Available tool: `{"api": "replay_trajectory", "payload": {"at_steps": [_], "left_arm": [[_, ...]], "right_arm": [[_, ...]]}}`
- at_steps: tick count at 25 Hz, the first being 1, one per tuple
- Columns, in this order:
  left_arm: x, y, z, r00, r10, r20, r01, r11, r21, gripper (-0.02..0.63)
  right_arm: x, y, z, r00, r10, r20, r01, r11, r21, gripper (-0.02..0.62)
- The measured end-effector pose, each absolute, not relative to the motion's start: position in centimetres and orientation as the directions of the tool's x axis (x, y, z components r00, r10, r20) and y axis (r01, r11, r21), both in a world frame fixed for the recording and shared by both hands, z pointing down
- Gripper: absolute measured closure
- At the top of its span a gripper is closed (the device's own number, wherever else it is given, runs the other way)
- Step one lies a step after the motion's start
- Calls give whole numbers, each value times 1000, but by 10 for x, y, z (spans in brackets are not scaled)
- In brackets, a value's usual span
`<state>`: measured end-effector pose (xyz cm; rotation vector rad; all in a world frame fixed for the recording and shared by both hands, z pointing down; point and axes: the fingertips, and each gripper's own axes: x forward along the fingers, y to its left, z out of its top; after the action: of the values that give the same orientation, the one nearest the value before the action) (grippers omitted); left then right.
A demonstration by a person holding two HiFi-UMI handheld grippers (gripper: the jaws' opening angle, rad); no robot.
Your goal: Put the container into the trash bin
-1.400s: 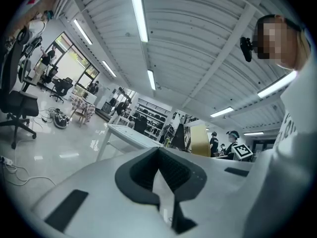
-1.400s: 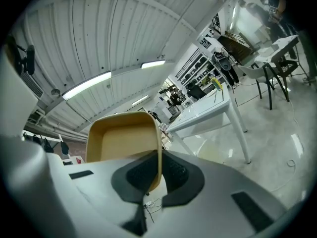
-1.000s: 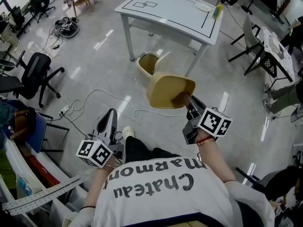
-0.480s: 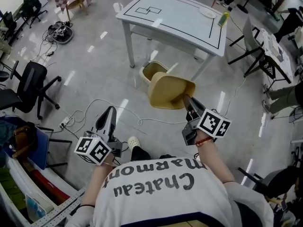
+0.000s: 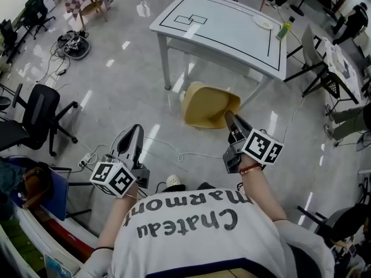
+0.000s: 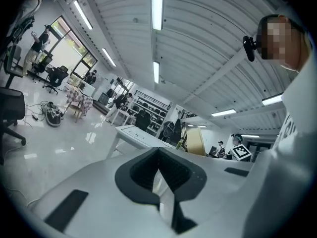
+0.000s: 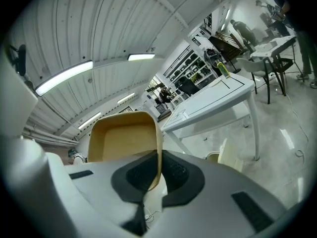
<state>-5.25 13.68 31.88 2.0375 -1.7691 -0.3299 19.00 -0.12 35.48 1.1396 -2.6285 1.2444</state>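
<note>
My right gripper (image 5: 228,117) is shut on the rim of a tan, tub-shaped container (image 5: 210,104), which it holds tipped with the open side up and away from me. In the right gripper view the container's wall (image 7: 124,135) stands pinched between the pads of the right gripper (image 7: 157,170). The cream trash bin (image 7: 232,158) sits on the floor beside the table leg with its lid raised. In the head view the container covers almost all of the bin. My left gripper (image 5: 134,136) hangs low at the left, shut and holding nothing, as the left gripper view (image 6: 161,177) also shows.
A white table (image 5: 232,28) stands just beyond the bin, with a plate (image 5: 262,22) and a green bottle (image 5: 284,30) on it. A white cable (image 5: 185,154) runs over the floor near my feet. A black office chair (image 5: 35,112) stands left.
I have stepped toward the table, and the held container has come over the bin, which showed beside it before. Both grippers kept their grip state.
</note>
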Motion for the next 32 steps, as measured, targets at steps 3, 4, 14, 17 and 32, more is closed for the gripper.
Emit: {"api": "replay_trajectory", "payload": {"at_steps": [3,4,14,17,32], "left_arm": [[-69,132,314,180,-980,87,-883,-122,454,583],[-75,130,312,186,-979,85,-883,-129,451,583],[-102,128,305,206,-977,48,-878,-163,450,583],[-105,126,304,212,-976,47,-877,-168,450,583],[-123,127,303,202,-979,32,-878,-166,449,583]], "right_arm": [[171,-6,350,-732,-619,285,-611,413,-675,560],[165,-6,348,-732,-622,279,-609,413,-677,560],[144,-1,344,-715,-641,277,-620,399,-676,560],[142,-3,339,-710,-652,267,-621,400,-675,560],[127,-4,341,-707,-655,268,-621,393,-679,559]]}}
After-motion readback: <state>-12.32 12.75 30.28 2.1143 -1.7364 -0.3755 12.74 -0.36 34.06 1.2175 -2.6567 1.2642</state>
